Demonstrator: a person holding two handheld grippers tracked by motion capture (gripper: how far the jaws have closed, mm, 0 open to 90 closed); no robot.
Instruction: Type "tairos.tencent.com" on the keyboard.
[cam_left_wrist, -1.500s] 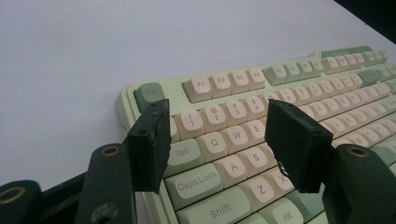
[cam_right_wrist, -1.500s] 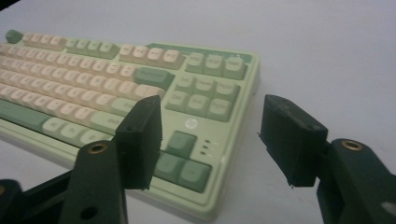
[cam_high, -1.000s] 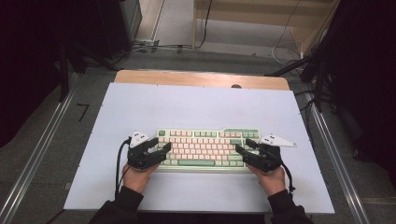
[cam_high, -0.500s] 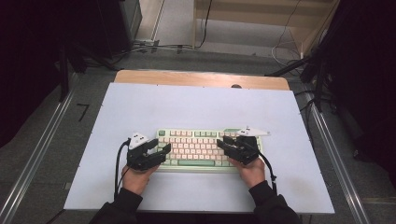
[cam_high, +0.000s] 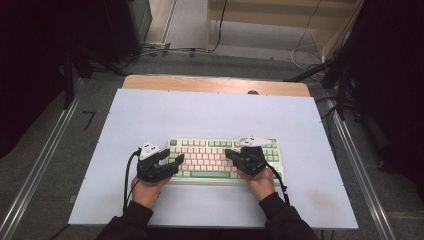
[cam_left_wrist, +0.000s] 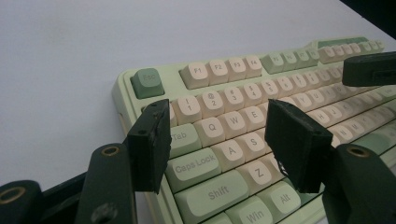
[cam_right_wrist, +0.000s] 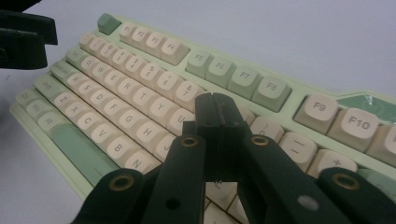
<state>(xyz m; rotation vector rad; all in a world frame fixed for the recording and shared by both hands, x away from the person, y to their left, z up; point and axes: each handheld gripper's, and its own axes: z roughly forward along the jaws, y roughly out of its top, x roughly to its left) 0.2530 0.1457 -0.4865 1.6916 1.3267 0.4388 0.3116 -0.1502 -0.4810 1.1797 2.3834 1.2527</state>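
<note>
Pale green mechanical keyboard with cream and green keycaps (cam_high: 223, 156) sat on the white counter (cam_high: 210, 110) near its front edge, roughly centred between left and right edges. Long axis ran parallel to the front edge; function row faced the far edge, spacebar faced the person. Left gripper (cam_high: 176, 161) hovered over the keyboard's left end, fingers (cam_left_wrist: 150, 142) spread apart with nothing between them, above the Tab/Caps Lock area as the left gripper view showed. Right gripper (cam_high: 229, 153) was over the middle-right keys; its jaws had just been closing and were now clenched together on nothing, fingers (cam_right_wrist: 217, 116) forming one blunt tip pointed down at the letter rows, looked like a key-press pose. Handling guess: rigid plastic case, moderately heavy, won't flex. Keycaps looked smooth and can pop off if pried, so don't pinch them. To move it, take the case at the short ends or the front lip, one gripper per end. For pressing, come straight down on a single cap; tight key spacing risks hitting a neighbour.
</note>
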